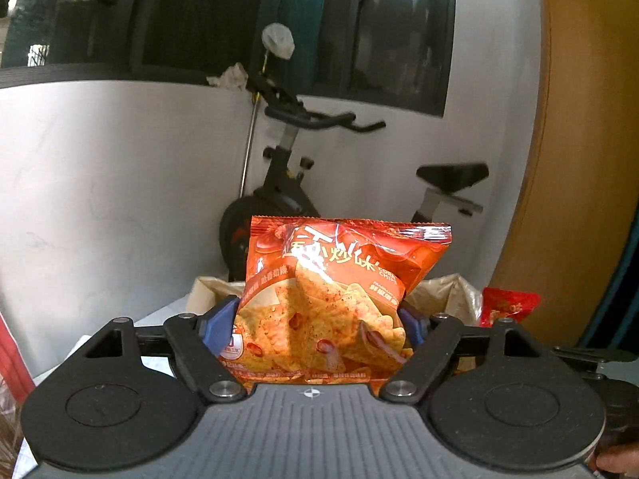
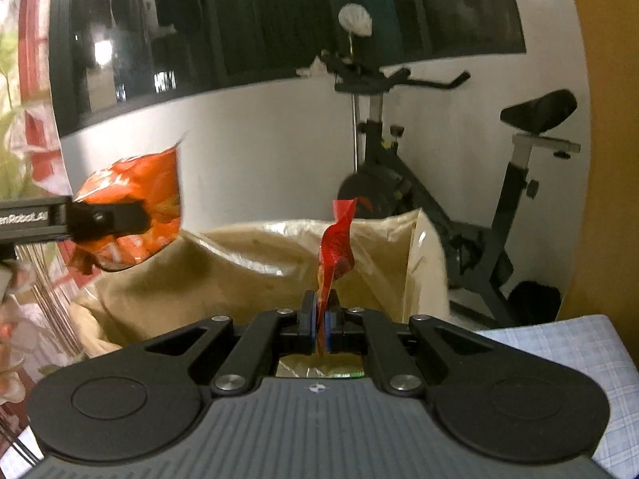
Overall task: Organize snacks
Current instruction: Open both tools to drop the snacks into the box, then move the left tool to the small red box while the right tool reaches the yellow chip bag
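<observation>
Two packets aloft, one per claw. Left claw (image 1: 319, 325) pinches orange chip bag (image 1: 339, 303) across its lower sides; air-filled, light, crackly, contents fragile, so a gentle hold suits. Right claw (image 2: 320, 321), nearly shut, grips thin red packet (image 2: 335, 247) by bottom edge; limp, slippery. Both hover level over lined box (image 2: 247, 263).
</observation>
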`<state>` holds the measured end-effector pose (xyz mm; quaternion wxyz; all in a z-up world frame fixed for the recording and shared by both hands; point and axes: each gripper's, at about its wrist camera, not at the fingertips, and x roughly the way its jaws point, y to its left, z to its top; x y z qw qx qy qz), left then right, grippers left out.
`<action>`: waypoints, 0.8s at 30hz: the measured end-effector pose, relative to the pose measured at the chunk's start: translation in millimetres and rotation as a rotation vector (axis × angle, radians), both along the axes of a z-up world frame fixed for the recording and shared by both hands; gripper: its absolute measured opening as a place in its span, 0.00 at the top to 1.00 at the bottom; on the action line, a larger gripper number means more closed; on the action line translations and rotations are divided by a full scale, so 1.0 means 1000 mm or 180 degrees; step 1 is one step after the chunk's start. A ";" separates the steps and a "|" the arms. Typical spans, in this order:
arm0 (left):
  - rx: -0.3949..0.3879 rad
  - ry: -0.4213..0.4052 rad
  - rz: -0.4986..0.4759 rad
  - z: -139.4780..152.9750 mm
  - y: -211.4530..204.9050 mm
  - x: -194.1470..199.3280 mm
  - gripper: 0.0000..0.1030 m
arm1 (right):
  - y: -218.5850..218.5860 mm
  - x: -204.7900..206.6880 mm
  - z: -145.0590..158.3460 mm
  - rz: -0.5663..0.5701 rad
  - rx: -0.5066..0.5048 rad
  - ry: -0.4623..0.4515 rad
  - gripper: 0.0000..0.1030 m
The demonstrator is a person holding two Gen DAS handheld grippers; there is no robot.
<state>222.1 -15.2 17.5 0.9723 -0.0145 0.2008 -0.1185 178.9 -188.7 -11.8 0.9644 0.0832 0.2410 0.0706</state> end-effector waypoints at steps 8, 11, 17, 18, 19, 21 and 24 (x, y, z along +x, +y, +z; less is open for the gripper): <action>-0.0027 0.0104 -0.0051 -0.009 0.013 0.004 0.12 | -0.006 -0.014 -0.004 0.0139 0.0019 -0.0066 0.71; -0.0024 0.0088 -0.0106 -0.008 0.026 -0.014 0.12 | -0.007 -0.028 0.000 0.0216 0.0007 -0.0153 0.71; -0.0053 0.0078 -0.0142 -0.005 0.068 -0.055 0.12 | -0.011 -0.066 0.004 0.0409 -0.0076 -0.0344 0.61; -0.0079 0.0080 -0.0134 -0.004 0.077 -0.063 0.12 | -0.012 -0.072 0.003 0.0420 -0.0083 -0.0345 0.61; -0.0108 0.0087 -0.0115 -0.004 0.086 -0.070 0.12 | -0.013 -0.077 0.002 0.0423 -0.0077 -0.0342 0.61; -0.0149 0.0094 -0.0068 -0.004 0.100 -0.083 0.12 | -0.016 -0.087 0.000 0.0415 -0.0047 -0.0338 0.61; -0.0065 0.0062 0.0025 -0.009 0.114 -0.099 0.12 | -0.019 -0.101 -0.006 0.0383 -0.0028 -0.0320 0.61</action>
